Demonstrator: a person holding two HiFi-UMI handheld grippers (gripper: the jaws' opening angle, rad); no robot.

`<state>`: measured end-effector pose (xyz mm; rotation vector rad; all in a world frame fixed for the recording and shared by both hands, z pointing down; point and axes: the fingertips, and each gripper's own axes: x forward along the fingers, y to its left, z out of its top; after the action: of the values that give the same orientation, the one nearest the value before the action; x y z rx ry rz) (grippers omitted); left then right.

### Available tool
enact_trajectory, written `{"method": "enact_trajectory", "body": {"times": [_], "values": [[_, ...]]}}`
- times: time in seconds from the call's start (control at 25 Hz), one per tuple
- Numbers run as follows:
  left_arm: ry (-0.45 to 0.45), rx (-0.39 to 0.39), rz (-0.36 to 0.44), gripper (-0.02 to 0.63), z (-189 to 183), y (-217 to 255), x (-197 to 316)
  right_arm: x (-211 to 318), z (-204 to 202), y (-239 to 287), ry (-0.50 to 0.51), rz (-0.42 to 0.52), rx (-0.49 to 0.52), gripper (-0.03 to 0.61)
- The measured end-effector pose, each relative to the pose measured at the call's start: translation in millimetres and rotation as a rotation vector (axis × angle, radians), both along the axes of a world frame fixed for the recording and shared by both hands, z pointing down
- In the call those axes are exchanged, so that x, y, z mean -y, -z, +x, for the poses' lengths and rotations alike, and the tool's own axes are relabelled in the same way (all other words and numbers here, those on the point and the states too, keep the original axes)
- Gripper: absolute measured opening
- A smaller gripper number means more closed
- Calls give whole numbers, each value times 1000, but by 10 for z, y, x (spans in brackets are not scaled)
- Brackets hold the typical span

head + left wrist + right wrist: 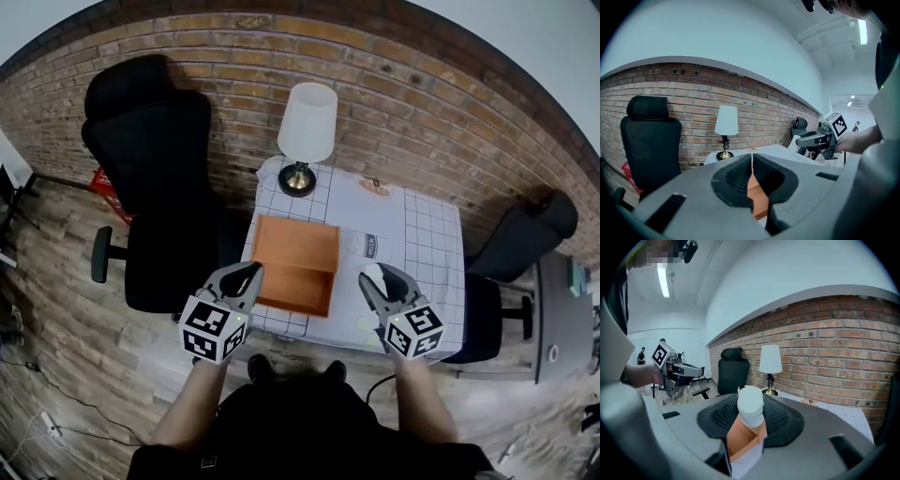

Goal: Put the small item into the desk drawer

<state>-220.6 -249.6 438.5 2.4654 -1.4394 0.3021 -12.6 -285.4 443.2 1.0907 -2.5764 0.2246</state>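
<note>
A small white item (372, 272) sits pinched between the jaws of my right gripper (375, 281), held above the desk's front edge to the right of the drawer. In the right gripper view the white item (750, 409) fills the gap of the right gripper (750, 398). The orange drawer (292, 251) is pulled out toward me and looks empty. My left gripper (249, 272) hovers over the drawer's front left corner, jaws together with nothing in them. Through the left gripper (752, 160) a strip of the orange drawer (757, 199) shows.
The small desk (431, 244) has a white checked cloth, a white-shaded lamp (307, 127) at the back left, a small brown thing (375, 188) and a pale bottle-like thing (373, 246). A black office chair (155, 178) stands left of it, another chair (525, 230) to the right.
</note>
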Motion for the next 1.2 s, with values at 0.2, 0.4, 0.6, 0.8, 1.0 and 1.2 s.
{"method": "enact_trajectory", "body": {"times": [0.2,0.4,0.6,0.8,1.0,1.2], "values": [[11,0,1,17,-464,13,-44,-105,-419,17,1,-5,-1,155],[12,-16,0,17,-584,-17,-54,-138,-560,38,10,-9,-3,155],[30,-28,2,17,-575,0,22,-42,-526,64,19,-3,0,155],[42,-1,-21,17,-526,9,67,105,-566,24,49,-14,40,155],[73,28,-56,17,-462,-47,91,162,-644,-112,109,-48,77,155],[102,27,-86,17,-429,-143,95,148,-784,-258,185,-79,70,155]]}}
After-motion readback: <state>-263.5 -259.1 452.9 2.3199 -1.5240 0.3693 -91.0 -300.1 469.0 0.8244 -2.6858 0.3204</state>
